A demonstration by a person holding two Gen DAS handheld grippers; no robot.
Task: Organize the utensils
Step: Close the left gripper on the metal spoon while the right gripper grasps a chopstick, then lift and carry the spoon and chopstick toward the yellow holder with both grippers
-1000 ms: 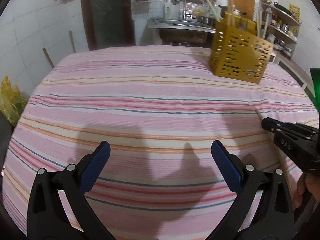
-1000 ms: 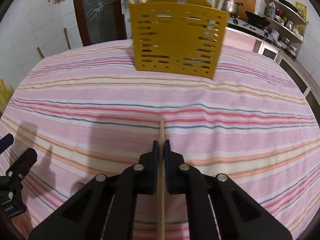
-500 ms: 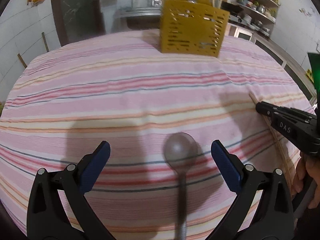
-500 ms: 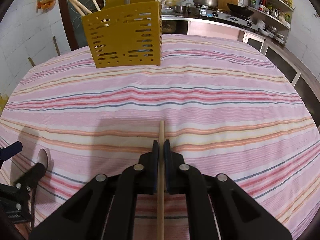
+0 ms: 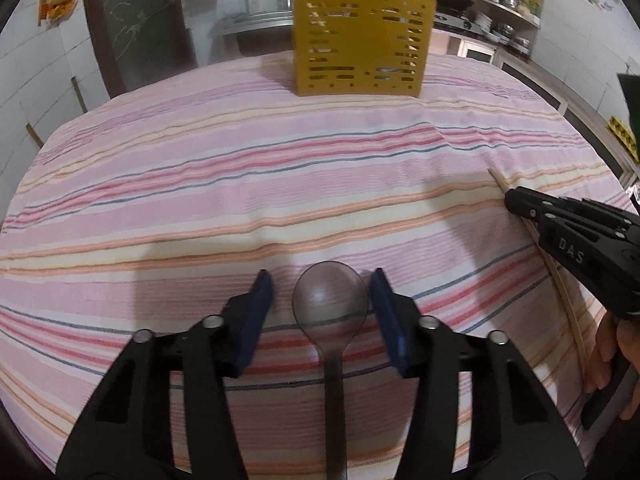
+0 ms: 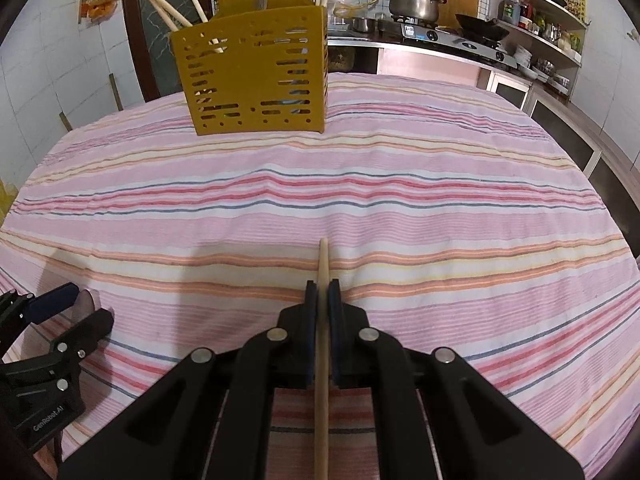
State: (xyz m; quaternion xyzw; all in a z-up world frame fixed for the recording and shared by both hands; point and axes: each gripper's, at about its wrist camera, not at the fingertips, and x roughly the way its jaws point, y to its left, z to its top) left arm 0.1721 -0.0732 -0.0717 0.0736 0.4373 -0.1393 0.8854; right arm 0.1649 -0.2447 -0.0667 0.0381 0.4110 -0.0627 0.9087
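The left gripper hung low over the pink striped tablecloth, its blue pads having just been closing in on a translucent grey plastic spoon. The spoon lay flat on the cloth with its bowl between the two pads and its handle running back under the gripper; a narrow gap showed on each side of the bowl, so the pads did not yet press it. The right gripper was pinched tight on a wooden chopstick, whose tip stuck out a little past the pads above the cloth while the rest ran back between the black arms. From the left wrist view the same gripper sat at the right edge, a hand wrapped around its grip. At the far side of the table stood a yellow perforated utensil holder, well apart from both grippers, with several wooden sticks leaning out of its top.
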